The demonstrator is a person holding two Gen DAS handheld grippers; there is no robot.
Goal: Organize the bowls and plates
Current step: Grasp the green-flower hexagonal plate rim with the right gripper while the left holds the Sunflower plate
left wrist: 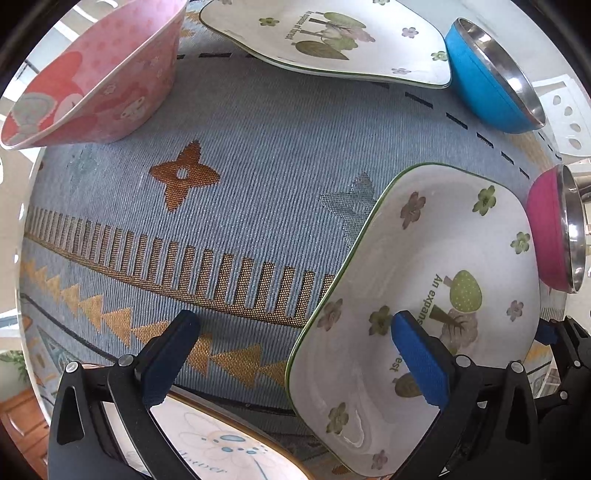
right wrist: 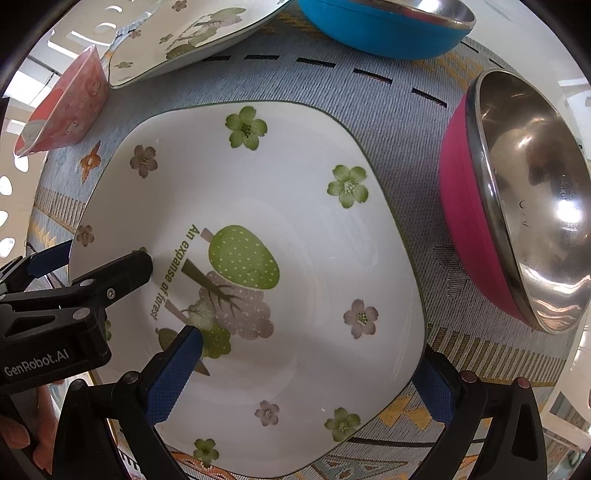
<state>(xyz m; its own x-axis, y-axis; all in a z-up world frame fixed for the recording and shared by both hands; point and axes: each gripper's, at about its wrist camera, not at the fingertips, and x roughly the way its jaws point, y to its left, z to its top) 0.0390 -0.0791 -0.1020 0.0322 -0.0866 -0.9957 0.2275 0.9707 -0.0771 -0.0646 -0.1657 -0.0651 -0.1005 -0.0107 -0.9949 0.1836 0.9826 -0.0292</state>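
A square white floral plate point(left wrist: 436, 258) point(right wrist: 295, 236) lies on the woven blue mat point(left wrist: 258, 147). My left gripper point(left wrist: 295, 332) is open; its right finger sits over the plate's left part, its left finger over the mat. My right gripper point(right wrist: 310, 354) is open and straddles the plate's near right corner, one finger over the plate, the other outside its rim. A second floral plate point(left wrist: 332, 40) point(right wrist: 184, 40) lies at the back. A pink patterned bowl point(left wrist: 92, 74) point(right wrist: 62, 107), a blue steel bowl point(left wrist: 487, 74) point(right wrist: 384, 26) and a magenta steel bowl point(left wrist: 554, 229) point(right wrist: 509, 199) stand around.
Another plate with blue print and a gold rim point(left wrist: 221, 450) lies under my left gripper at the near edge. A white perforated rack point(left wrist: 569, 118) point(right wrist: 92, 26) stands beyond the mat.
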